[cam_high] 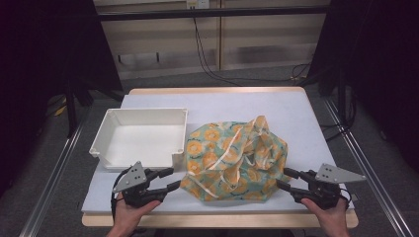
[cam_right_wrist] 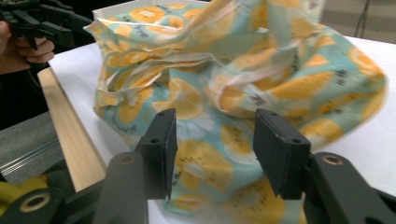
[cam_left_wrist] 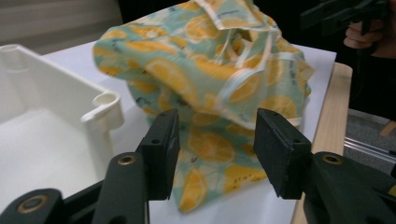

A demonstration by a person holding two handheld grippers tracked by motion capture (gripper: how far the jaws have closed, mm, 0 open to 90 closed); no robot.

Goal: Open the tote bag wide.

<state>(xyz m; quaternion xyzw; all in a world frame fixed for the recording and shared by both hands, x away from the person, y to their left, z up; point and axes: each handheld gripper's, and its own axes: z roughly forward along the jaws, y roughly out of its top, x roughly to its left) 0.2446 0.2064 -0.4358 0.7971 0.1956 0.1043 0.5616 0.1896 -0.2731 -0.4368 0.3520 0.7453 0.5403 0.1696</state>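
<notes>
left gripper [cam_high: 170, 178]: lower left, jaws apart at cloth's [cam_high: 234, 158] edge, no grip | right gripper [cam_high: 285, 178]: lower right, likewise apart | tray [cam_high: 106, 129]: left of cloth

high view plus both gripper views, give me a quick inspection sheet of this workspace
surface: white mat over a wooden table edge, bare at the back
job's things: crumpled orange-print cloth lies heaped near the front centre; white tray to its left, nothing in it
clutter: nothing seen
grippers: left gripper at the cloth's left edge, right gripper at its right edge; both sets of jaws part open, cloth seen in the gap, pads not pressing on it
cables: black cable trails from the left gripper; more black cables on the floor behind the table
surroundings: metal rails flank the table, dark curtains at the sides
</notes>
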